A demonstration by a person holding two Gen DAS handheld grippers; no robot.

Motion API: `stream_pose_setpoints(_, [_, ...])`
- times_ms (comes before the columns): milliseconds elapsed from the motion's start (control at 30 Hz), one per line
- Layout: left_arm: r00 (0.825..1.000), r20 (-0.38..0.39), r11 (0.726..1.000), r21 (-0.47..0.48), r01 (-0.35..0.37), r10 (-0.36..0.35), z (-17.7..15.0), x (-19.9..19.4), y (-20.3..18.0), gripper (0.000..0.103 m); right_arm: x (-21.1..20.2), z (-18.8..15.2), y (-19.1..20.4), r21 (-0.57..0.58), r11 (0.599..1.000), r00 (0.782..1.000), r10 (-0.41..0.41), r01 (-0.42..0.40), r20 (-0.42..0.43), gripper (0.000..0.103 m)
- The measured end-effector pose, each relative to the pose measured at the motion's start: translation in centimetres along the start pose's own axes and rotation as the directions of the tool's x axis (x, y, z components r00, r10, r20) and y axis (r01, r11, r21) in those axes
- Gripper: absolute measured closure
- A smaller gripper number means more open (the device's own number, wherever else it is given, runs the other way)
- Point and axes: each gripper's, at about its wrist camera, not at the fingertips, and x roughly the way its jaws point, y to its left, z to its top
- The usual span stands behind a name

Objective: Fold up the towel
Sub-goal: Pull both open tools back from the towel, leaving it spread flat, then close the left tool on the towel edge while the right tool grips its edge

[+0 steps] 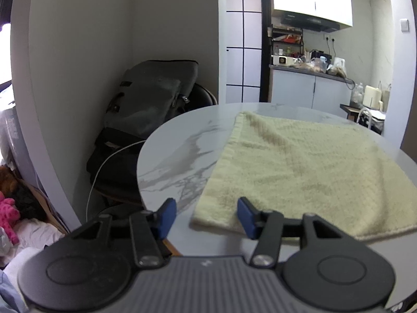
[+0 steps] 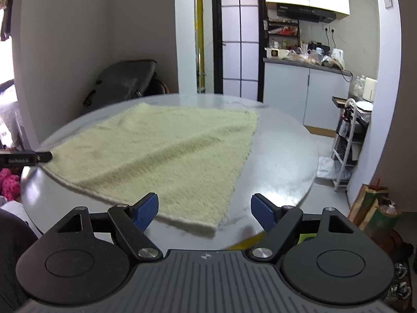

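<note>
Both grippers hang open over a towel on the worktop.
Left gripper (image 1: 206, 216) sits at the near left corner of the pale yellow fluffy towel (image 1: 294, 172), not pinching it. Right gripper (image 2: 204, 212) sits wide at the near right corner. It lies flat on the round white marble worktop (image 1: 179, 156).

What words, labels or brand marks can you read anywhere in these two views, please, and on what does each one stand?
Nothing can be read for certain.
Pale lettering on the left gripper, seen side-on at the towel edge: blurred.
White lettering on the range hood: too small.
Small emblem on the right gripper body: a symbol, not letters.
Bottle labels on the white rack: too small.
</note>
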Motion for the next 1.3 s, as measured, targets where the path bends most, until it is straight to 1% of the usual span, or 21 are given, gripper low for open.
stream_pose_setpoints(200, [1.000,-0.007,1.000,-0.008,0.005,-0.005,0.1,0.1,0.2,0.046,0.0,-0.1,0.1,-0.004,1.000,1.000,0.005,-0.005,-0.001,0.026])
stream_pose_setpoints(333, [1.000,-0.020,1.000,0.003,0.006,-0.006,0.4,0.2,0.0,0.046,0.0,-0.2,0.2,-0.007,1.000,1.000,0.008,-0.008,-0.002,0.026])
stream_pose_setpoints(400, [0.999,-0.033,1.000,0.021,0.020,-0.019,0.5,0.2,0.0,0.046,0.0,-0.3,0.2,-0.009,1.000,1.000,0.010,-0.010,-0.003,0.026])
stream_pose_setpoints(467, [0.997,-0.050,0.997,0.052,0.055,-0.052,0.7,0.2,0.2,0.046,0.0,-0.3,0.2,-0.010,1.000,1.000,0.012,-0.012,-0.003,0.026])
stream_pose_setpoints(600, [0.992,-0.068,0.992,0.067,0.107,-0.103,0.8,0.2,0.9,0.046,0.0,-0.4,0.3,-0.013,1.000,1.000,0.015,-0.015,-0.004,0.026])
stream_pose_setpoints(633, [0.992,-0.068,0.991,0.071,0.114,-0.109,0.8,0.2,1.0,0.049,0.0,-0.4,0.3,-0.014,1.000,1.000,0.016,-0.016,-0.004,0.026])
stream_pose_setpoints(700, [0.987,-0.061,0.985,0.083,0.154,-0.149,0.7,0.1,1.2,0.062,0.0,-0.4,0.3,-0.016,1.000,1.000,0.017,-0.017,-0.005,0.026])
stream_pose_setpoints(733, [0.983,-0.053,0.980,0.081,0.181,-0.177,0.6,-0.1,1.4,0.068,0.0,-0.5,0.3,-0.016,1.000,1.000,0.018,-0.018,-0.005,0.030])
stream_pose_setpoints(800, [0.982,-0.046,0.979,0.081,0.186,-0.183,0.5,-0.2,1.7,0.068,0.0,-0.5,0.4,-0.018,1.000,1.000,0.020,-0.020,-0.006,0.035])
stream_pose_setpoints(933, [0.986,-0.029,0.978,0.123,0.169,-0.167,0.4,-0.6,2.1,0.068,0.0,-0.6,0.4,-0.021,1.000,1.000,0.023,-0.023,-0.007,0.035])
stream_pose_setpoints(1133, [0.986,-0.042,0.975,0.145,0.168,-0.164,0.3,0.0,1.8,0.065,-0.1,-0.7,0.5,-0.025,0.999,1.000,0.028,-0.028,-0.008,0.035])
stream_pose_setpoints(1200, [0.986,-0.037,0.974,0.152,0.169,-0.165,0.2,-0.1,1.7,0.058,-0.1,-0.8,0.5,-0.027,0.999,1.000,0.030,-0.030,-0.009,0.035])
stream_pose_setpoints(1267, [0.985,-0.041,0.975,0.140,0.174,-0.170,0.2,0.0,1.8,0.057,0.1,-0.5,0.4,-0.029,0.999,0.999,0.031,-0.031,-0.009,0.035])
stream_pose_setpoints(1300, [0.984,-0.043,0.975,0.137,0.176,-0.171,0.2,0.1,1.9,0.057,0.4,0.2,-0.3,-0.033,0.999,1.000,0.030,-0.030,-0.008,0.035])
